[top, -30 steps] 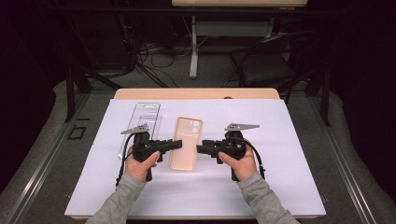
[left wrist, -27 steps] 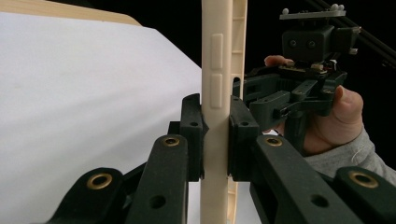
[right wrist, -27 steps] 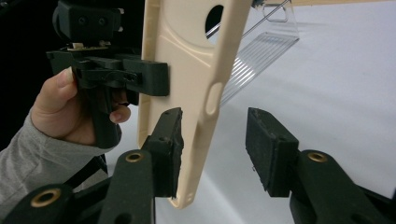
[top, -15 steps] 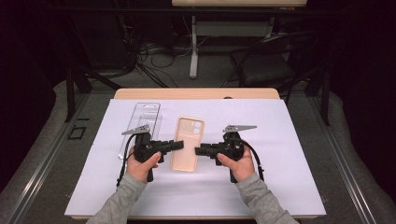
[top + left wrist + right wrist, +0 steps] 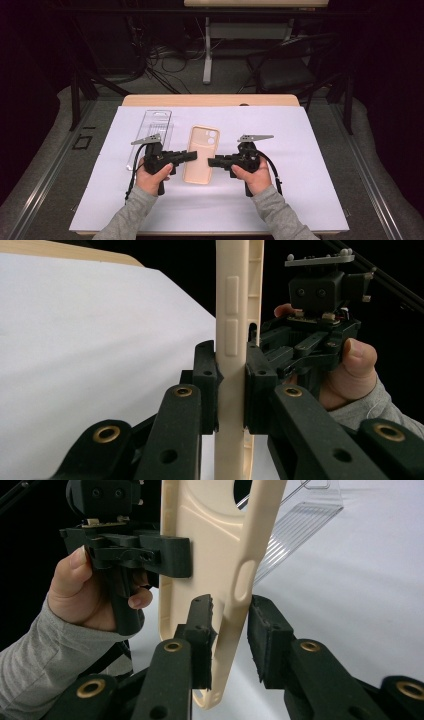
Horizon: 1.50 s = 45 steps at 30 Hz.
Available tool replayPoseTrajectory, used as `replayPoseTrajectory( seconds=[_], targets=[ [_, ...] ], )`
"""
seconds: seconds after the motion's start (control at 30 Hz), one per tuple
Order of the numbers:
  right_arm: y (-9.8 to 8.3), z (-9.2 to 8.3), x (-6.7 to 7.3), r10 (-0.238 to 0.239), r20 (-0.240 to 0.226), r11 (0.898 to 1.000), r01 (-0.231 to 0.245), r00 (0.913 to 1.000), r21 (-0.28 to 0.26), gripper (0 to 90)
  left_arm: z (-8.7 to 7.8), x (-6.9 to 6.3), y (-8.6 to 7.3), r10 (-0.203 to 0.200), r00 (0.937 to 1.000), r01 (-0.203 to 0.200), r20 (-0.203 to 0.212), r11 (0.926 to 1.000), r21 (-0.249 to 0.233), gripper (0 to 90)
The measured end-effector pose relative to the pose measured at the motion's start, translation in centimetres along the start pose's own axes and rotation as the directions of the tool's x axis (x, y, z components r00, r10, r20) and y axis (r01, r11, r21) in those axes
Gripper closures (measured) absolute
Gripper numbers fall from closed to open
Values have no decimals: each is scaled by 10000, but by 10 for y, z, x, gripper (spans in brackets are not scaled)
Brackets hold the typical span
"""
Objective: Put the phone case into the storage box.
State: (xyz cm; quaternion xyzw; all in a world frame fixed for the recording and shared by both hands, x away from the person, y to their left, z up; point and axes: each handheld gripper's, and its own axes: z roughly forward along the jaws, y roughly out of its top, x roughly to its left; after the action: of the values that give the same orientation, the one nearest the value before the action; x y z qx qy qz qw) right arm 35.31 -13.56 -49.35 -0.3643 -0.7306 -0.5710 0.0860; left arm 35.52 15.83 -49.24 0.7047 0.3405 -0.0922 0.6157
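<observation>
My left tool (image 5: 231,390) pinches one long edge of the beige phone case (image 5: 201,152) above the table's (image 5: 300,200) white sheet; my right tool (image 5: 231,640), jaws just closing around the opposite edge, hasn't clamped yet, so 2-sided hold remains unfinished

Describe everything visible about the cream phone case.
The phone case is cream, soft-looking plastic with a camera cutout at its far end and raised side buttons. It sits lengthwise over the white sheet. The left gripper clamps one long edge; the right gripper straddles the other, its jaws just closing, one pad apart.
</observation>
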Motion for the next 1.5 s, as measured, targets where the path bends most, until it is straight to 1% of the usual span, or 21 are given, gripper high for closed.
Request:
replayPoseTrajectory(
  seconds=[0.2, 0.3, 0.53, 0.57, 0.73, 0.8, 1.27, 1.5],
  targets=[
    [0, 0, -1, 144, -91, 9999, -145, 9999, -94, 748, 1, 0, 0, 41, 10000, -41, 25, 10000, 51, 802],
    [-1, 0, -2, 194, -112, 9998, -194, 9997, -26, 770, 1, 0, -1, 13, 10000, -14, 31, 10000, 65, 802],
    [-1, 1, -3, 298, -173, 9995, -299, 9994, -66, 788, 2, 0, -1, 32, 10000, -32, 32, 10000, 87, 802],
    [-2, 0, -4, 392, -169, 9992, -393, 9991, -85, 794, 2, 0, -1, 24, 10000, -25, 35, 10000, 89, 802],
    [-2, 0, -5, 500, -197, 9987, -502, 9986, -67, 802, 2, 0, -1, 46, 10000, -47, 66, 9999, 103, 802],
    [-2, 0, -5, 662, -232, 9978, -664, 9975, -69, 804, 2, 0, -1, 65, 10000, -66, 54, 9999, 123, 802],
    [-4, 1, -6, 1039, -142, 9946, -1039, 9945, -11, 810, 4, 1, -2, 61, 10000, -60, -47, 9998, 207, 801],
    [-4, 1, -7, 1047, -101, 9945, -1047, 9945, 5, 813, 4, 1, -2, 52, 9999, -50, -90, 9998, 212, 800]
  ],
)
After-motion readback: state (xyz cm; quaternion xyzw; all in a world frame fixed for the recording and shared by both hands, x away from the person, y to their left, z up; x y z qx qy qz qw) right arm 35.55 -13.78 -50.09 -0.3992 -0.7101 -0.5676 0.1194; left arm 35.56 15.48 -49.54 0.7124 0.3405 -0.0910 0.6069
